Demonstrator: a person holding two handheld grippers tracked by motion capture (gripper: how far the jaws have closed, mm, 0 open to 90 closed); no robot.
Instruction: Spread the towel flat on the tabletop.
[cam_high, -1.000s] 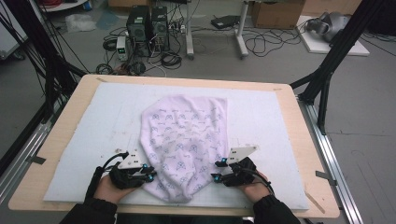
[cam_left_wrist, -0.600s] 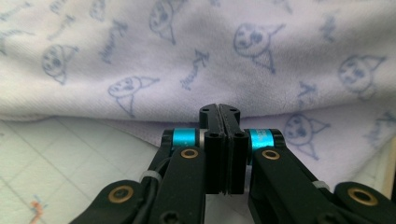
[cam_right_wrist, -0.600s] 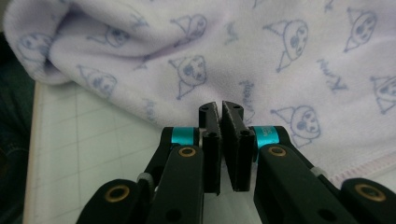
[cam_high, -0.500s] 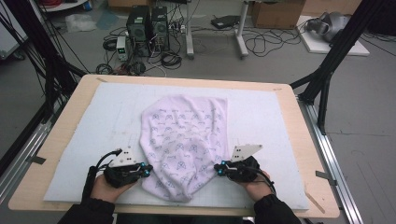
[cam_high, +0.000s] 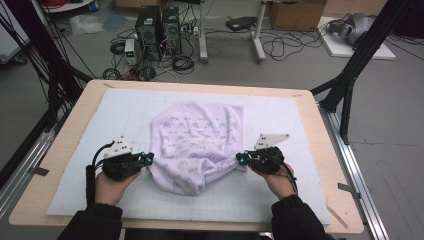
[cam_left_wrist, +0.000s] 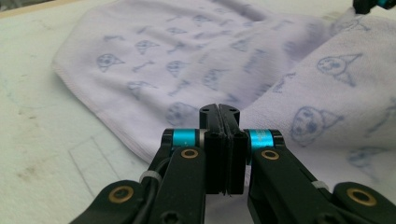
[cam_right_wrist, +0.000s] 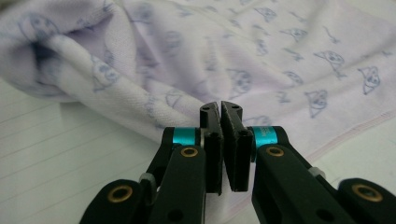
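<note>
A lilac towel (cam_high: 200, 145) printed with small blue figures lies crumpled on the white mat (cam_high: 280, 115). My left gripper (cam_high: 145, 160) is at the towel's near left edge and my right gripper (cam_high: 241, 160) at its near right edge, where folds bunch toward the tips. In the left gripper view the jaws of the left gripper (cam_left_wrist: 218, 110) are pressed together against the towel (cam_left_wrist: 187, 60). The right gripper view has the right gripper (cam_right_wrist: 220, 107) shut with the towel (cam_right_wrist: 261, 56) at its tips. A rounded fold (cam_high: 185, 182) hangs between the two grippers.
The mat covers a wooden table (cam_high: 330, 150) whose front edge is just under the person's sleeves. Black frame posts (cam_high: 350, 90) stand at the table's right and left sides. Computers and cables (cam_high: 160, 30) sit on the floor beyond the far edge.
Both grippers have moved away from the table's front edge, drawing the towel's near part with them. The near fold now reaches less far toward the person.
</note>
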